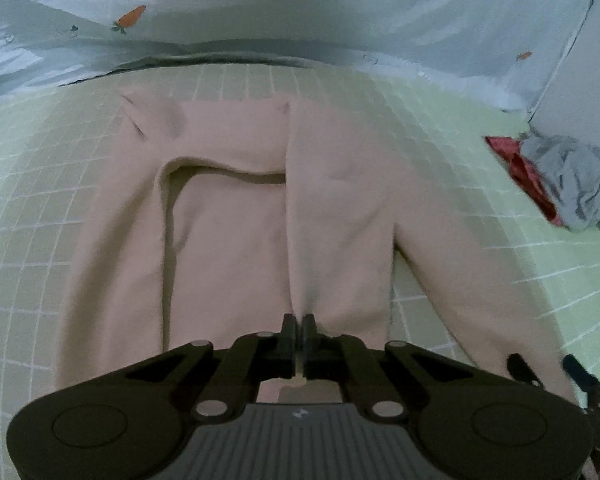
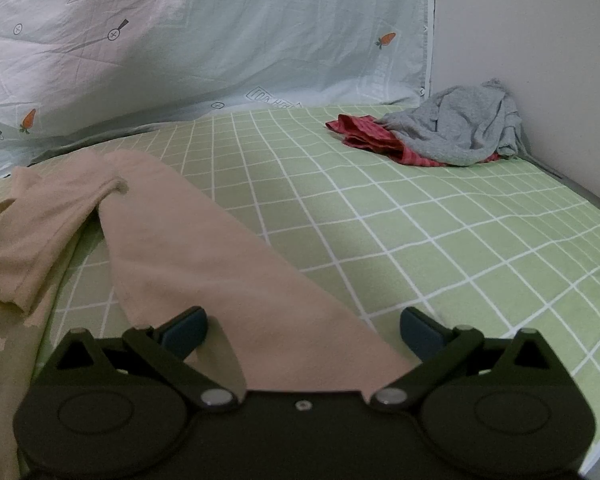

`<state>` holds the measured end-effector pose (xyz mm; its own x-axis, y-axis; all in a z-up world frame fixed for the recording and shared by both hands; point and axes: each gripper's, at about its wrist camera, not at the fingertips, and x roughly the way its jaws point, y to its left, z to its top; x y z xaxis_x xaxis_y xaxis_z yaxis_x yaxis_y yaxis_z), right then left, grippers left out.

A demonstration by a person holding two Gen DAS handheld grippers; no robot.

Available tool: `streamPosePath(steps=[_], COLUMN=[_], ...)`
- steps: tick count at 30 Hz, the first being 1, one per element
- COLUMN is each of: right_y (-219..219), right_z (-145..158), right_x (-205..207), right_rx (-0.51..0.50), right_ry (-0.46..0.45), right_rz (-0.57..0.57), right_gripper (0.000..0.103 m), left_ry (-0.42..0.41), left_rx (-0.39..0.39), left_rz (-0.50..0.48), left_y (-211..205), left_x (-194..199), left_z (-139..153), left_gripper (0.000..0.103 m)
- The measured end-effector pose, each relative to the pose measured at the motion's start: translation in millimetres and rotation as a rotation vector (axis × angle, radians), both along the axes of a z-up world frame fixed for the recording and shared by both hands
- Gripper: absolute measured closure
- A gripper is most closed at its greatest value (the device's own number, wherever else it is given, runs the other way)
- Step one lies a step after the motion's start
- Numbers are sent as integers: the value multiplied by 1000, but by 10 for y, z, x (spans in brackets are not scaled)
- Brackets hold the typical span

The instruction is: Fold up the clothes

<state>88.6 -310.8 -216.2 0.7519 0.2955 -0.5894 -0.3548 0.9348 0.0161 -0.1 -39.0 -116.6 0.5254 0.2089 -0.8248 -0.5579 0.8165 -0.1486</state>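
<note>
One beige garment (image 1: 228, 216) spread mid-frame on one green checked sheet (image 1: 40, 184); two more clothes, grey (image 2: 456, 128) over red (image 2: 360, 136), upper right. Left gripper (image 1: 299, 326) clenched on beige cloth. Right gripper (image 2: 302, 330) released, straddling a sleeve. "Look here" print on the quilt (image 2: 220, 40) legible only from the right wrist.

Green checked bed (image 2: 420, 240), beige garment (image 1: 228, 216), grey (image 2: 456, 128) and red clothes (image 2: 360, 132), carrot-print quilt (image 2: 220, 40)
</note>
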Motion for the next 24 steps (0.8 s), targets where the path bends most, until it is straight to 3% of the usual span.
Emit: streamPosePath(steps=[9, 15, 24], right_y=[-4, 1, 29], right_z=[-4, -7, -7], right_x=[6, 4, -24], right_rx=[-5, -10, -29], right_ry=[-3, -7, -25], right_rz=[-3, -3, -5], right_gripper=[0, 0, 0], left_ry=[-61, -57, -74], left_rx=[-101, -211, -291], left_rz=[116, 227, 327], left_y=[101, 237, 412], left_x=[-554, -1026, -1534], left_z=[168, 104, 76], left_gripper=[101, 101, 101])
